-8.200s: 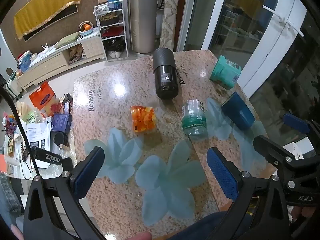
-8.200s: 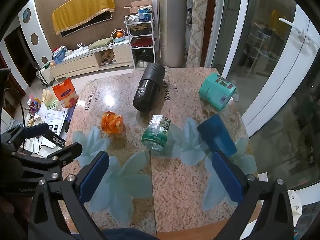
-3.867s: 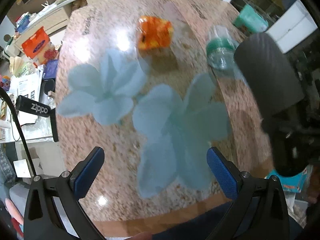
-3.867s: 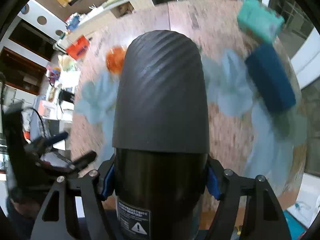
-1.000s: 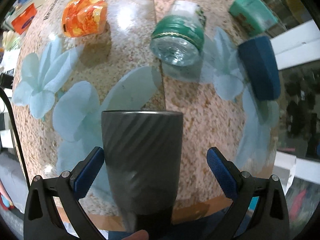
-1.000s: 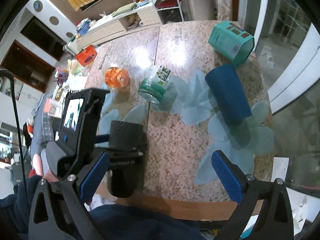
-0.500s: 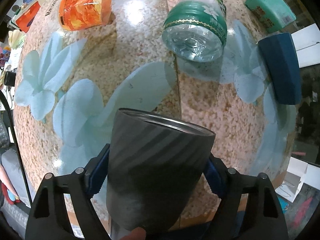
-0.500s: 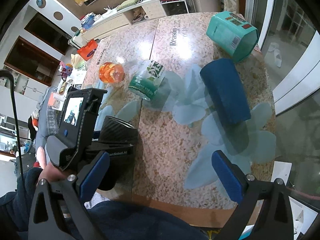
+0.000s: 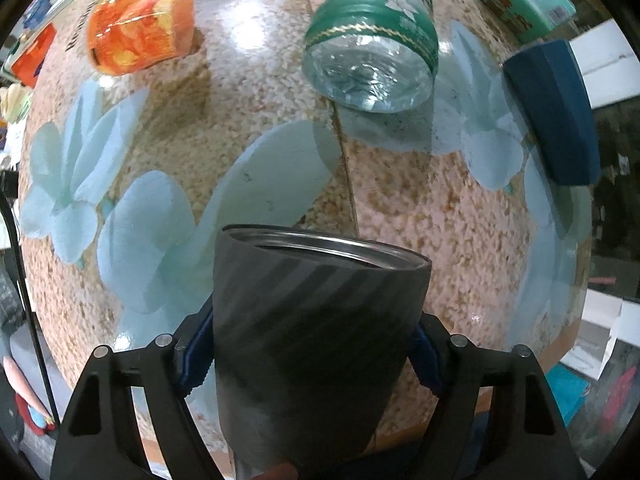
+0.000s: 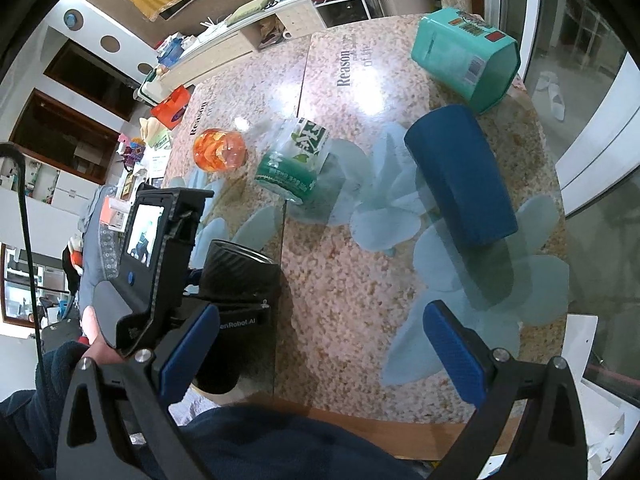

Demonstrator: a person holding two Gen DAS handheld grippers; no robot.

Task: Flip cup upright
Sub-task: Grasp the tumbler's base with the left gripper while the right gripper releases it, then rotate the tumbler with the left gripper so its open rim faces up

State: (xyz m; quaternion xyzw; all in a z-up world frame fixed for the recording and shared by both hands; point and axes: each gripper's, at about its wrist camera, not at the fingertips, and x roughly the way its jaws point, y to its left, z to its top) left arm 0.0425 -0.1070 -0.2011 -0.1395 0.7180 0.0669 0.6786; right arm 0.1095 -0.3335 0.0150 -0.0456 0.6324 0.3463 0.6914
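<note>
The black ribbed cup (image 9: 312, 336) fills the lower middle of the left wrist view, mouth up and steel rim showing, tilted slightly. My left gripper (image 9: 308, 356) is shut on its sides, blue pads pressed against it. In the right wrist view the cup (image 10: 236, 280) stands near the table's front left edge, held by the left gripper (image 10: 200, 300). My right gripper (image 10: 320, 356) is open and empty above the table's front edge.
On the granite table (image 10: 360, 280) lie an orange cup (image 9: 140, 36), a green-labelled clear bottle (image 9: 372, 52), a dark blue cup (image 10: 460, 172) and a teal container (image 10: 464, 56). The table's wooden front edge (image 10: 380, 428) is close to me. Cluttered furniture stands at left.
The right gripper carried the black cup to the front of the table and let go of it. The left gripper has closed on the cup, which now tilts a little.
</note>
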